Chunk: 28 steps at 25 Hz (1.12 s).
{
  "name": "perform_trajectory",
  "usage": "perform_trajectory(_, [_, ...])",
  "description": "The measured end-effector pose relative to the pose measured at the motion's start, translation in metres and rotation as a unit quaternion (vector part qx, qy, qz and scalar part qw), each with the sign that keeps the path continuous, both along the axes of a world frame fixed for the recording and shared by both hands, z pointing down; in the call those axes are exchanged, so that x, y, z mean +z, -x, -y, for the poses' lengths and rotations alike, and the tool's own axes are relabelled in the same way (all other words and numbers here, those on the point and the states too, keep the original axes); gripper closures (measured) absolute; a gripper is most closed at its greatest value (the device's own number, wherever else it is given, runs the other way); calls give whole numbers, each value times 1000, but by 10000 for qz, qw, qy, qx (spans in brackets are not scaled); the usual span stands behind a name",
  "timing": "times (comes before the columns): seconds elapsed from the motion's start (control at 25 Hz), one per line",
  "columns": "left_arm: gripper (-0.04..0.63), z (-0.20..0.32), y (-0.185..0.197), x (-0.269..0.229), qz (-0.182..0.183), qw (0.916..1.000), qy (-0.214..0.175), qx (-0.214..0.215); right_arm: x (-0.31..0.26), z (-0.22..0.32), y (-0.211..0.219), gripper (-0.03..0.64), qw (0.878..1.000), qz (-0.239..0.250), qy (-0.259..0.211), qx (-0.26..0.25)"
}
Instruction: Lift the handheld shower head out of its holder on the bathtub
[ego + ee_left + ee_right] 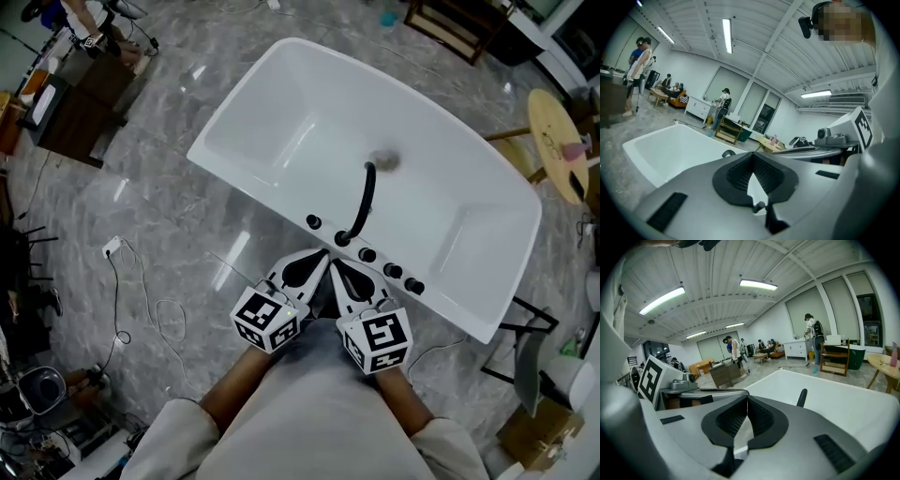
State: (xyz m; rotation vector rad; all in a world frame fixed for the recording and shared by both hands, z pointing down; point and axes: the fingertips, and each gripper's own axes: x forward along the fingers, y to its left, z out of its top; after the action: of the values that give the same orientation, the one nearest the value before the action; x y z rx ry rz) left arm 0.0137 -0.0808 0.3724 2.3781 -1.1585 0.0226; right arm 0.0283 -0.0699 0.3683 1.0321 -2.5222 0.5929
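Observation:
A white bathtub (281, 103) lies across the head view. The black handheld shower head (366, 199) stands in its holder (343, 239) on the tub's near rim, arching out over the basin. Black knobs (393, 271) flank it along the rim. My left gripper (323, 255) and right gripper (336, 264) sit side by side just short of the holder, both shut and empty, touching nothing. The right gripper view has its shut jaws (746, 399) and the shower head (802, 398) as a dark rod to the right. In the left gripper view the jaws (752, 157) are shut too.
A round wooden table (559, 141) stands to the right of the tub and a dark cabinet (75, 108) at the upper left. Cables (141, 300) trail over the marble floor on the left. People stand far off (811, 333).

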Motion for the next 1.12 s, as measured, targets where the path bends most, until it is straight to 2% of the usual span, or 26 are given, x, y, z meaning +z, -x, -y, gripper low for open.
perform_trajectory(0.28, [591, 26, 27, -9, -6, 9997, -230, 127, -6, 28, 26, 598, 9997, -118, -85, 184])
perform_trajectory(0.44, [592, 39, 44, -15, -164, 9990, -320, 248, -14, 38, 43, 598, 9995, 21, -25, 306])
perform_trajectory(0.72, [591, 56, 59, -18, -390, 9968, -441, 536, -23, 58, 60, 598, 9977, -94, -402, 544])
perform_trajectory(0.96, [591, 59, 62, 4, -264, 9970, -307, 658, -14, 66, 58, 598, 9951, -152, -327, 918])
perform_trajectory(1.12, [591, 54, 60, 32, 74, 9962, -166, 850, 1, 63, 53, 598, 9941, -174, -101, 1070])
